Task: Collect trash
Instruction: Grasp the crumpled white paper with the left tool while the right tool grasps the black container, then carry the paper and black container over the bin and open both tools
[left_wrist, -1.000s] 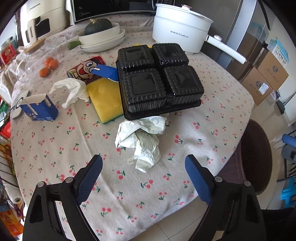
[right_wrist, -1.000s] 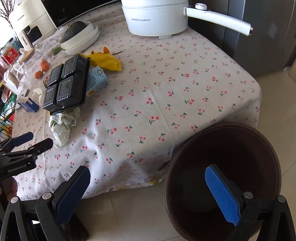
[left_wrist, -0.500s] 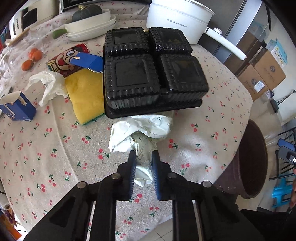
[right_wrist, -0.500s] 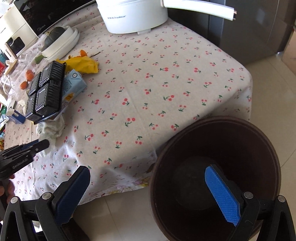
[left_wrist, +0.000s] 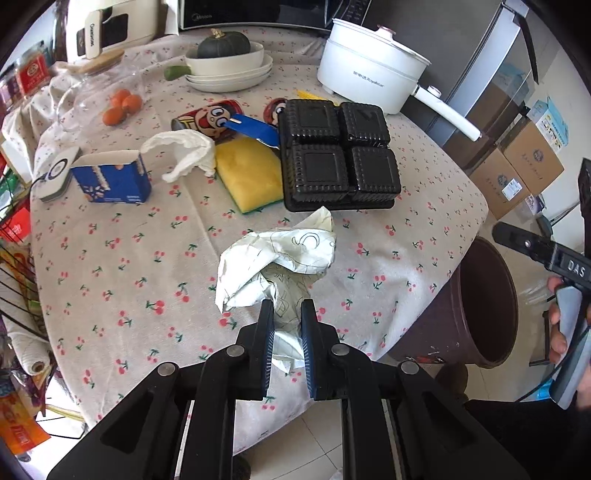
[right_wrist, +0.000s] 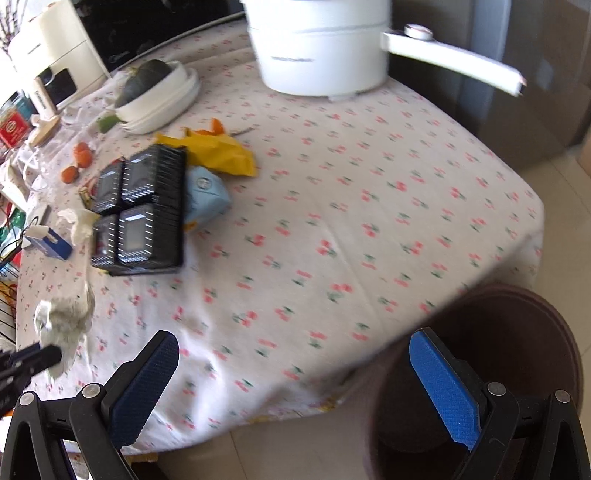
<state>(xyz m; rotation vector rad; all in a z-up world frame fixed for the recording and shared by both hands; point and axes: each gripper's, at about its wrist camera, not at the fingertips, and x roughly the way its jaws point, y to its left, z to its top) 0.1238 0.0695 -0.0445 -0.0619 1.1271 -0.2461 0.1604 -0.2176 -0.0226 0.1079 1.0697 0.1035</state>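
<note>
My left gripper (left_wrist: 286, 314) is shut on the near end of a crumpled white paper wrapper (left_wrist: 280, 258) and holds it just above the cherry-print tablecloth (left_wrist: 129, 258). The wrapper also shows in the right wrist view (right_wrist: 64, 325) at the left. A dark brown trash bin (left_wrist: 480, 306) stands on the floor beside the table's right edge. My right gripper (right_wrist: 295, 365) is open and empty, over the table edge and the bin (right_wrist: 517, 332). Other trash lies on the table: a black four-cell plastic tray (left_wrist: 338, 155), a white tissue (left_wrist: 181, 151), a blue carton (left_wrist: 110, 181).
A yellow sponge (left_wrist: 249, 177), a cartoon-print can (left_wrist: 207, 114), a white electric pot (left_wrist: 369, 70), stacked bowls with a squash (left_wrist: 225, 62) and oranges (left_wrist: 122, 107) sit farther back. A light-blue carton (right_wrist: 205, 195) and yellow bag (right_wrist: 218, 151) lie behind the tray. Cardboard boxes (left_wrist: 524, 162) stand at right.
My left gripper closed on the paper wrapper, then lifted and pulled it back from the black tray. My right gripper swung left, toward the table, still open.
</note>
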